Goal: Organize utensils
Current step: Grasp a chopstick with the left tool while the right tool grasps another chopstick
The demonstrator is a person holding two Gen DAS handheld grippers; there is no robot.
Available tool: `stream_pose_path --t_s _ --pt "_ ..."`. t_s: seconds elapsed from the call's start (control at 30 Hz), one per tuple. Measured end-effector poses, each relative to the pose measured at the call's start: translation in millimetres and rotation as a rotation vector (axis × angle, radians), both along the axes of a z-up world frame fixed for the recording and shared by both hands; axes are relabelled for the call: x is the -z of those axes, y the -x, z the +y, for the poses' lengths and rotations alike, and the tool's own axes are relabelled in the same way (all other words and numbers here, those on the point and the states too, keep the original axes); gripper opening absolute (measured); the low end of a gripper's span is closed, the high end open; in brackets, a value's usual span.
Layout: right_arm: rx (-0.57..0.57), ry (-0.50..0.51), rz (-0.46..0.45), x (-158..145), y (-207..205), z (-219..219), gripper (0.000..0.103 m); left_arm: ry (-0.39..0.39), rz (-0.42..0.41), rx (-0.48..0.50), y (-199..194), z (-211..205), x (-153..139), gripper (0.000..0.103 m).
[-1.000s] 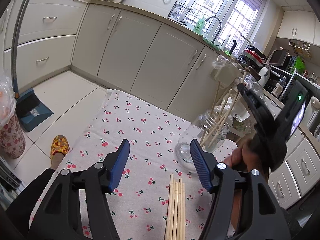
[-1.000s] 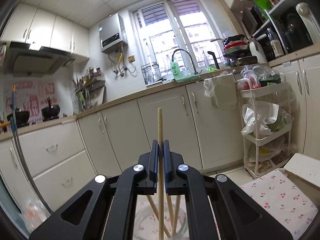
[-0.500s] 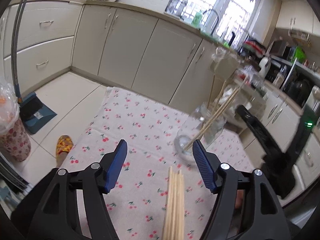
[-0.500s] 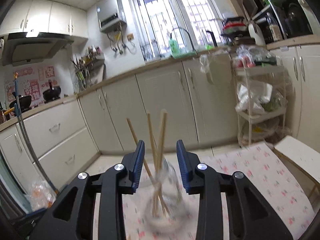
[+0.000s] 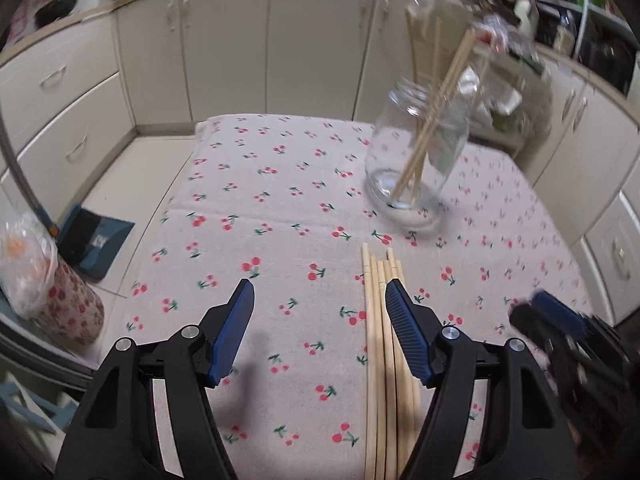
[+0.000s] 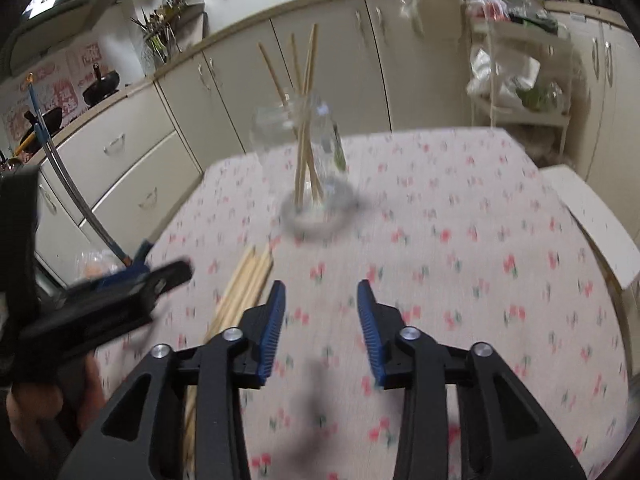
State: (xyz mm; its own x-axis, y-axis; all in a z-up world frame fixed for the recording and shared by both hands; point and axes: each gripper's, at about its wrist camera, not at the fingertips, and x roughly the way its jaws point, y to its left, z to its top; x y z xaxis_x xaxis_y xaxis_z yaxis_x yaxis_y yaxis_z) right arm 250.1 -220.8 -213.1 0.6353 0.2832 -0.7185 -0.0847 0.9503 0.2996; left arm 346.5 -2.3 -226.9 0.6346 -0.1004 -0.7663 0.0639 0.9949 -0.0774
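Several loose chopsticks [image 5: 384, 344] lie bundled on the cherry tablecloth [image 5: 280, 208], just in front of the glass jar [image 5: 416, 156] already holding a few. Both grippers are spread and empty — left gripper [image 5: 320, 312], right gripper [image 6: 321, 312]. I'd pinch just one stick near mid-length — then drop it in upright.

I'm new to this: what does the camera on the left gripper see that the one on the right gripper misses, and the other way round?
Only the left wrist view shows the blue dustpan and the floral bin on the floor, left of the table. Only the right wrist view shows the white wire rack of bags by the cabinets and the pans on the far counter. Both show the glass jar holding a few chopsticks, the loose chopsticks lying on the cherry tablecloth, and both open grippers: left gripper, right gripper.
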Motion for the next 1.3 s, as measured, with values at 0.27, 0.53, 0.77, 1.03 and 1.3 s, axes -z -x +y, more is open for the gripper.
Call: stream_pose_path --t_s 0.27,0.53,0.77,1.03,1.3 --pt "0.043 -0.041 0.014 3 9 -20 0.049 -0.099 0.077 0.031 -23 -20 19 0.062" --pt "0.029 -0.06 0.027 6 8 -18 0.052 -0.108 0.099 0.001 -25 -13 26 0.059" --pt "0.025 -0.068 0.037 10 8 -16 0.053 -0.121 0.085 0.017 -24 -23 22 0.059" --pt "-0.001 -0.051 0.048 12 7 -8 0.053 -0.138 0.099 0.005 -28 -21 26 0.059" --pt "-0.118 -0.018 0.095 15 -13 31 0.037 -0.094 0.13 0.044 -48 -14 27 0.021"
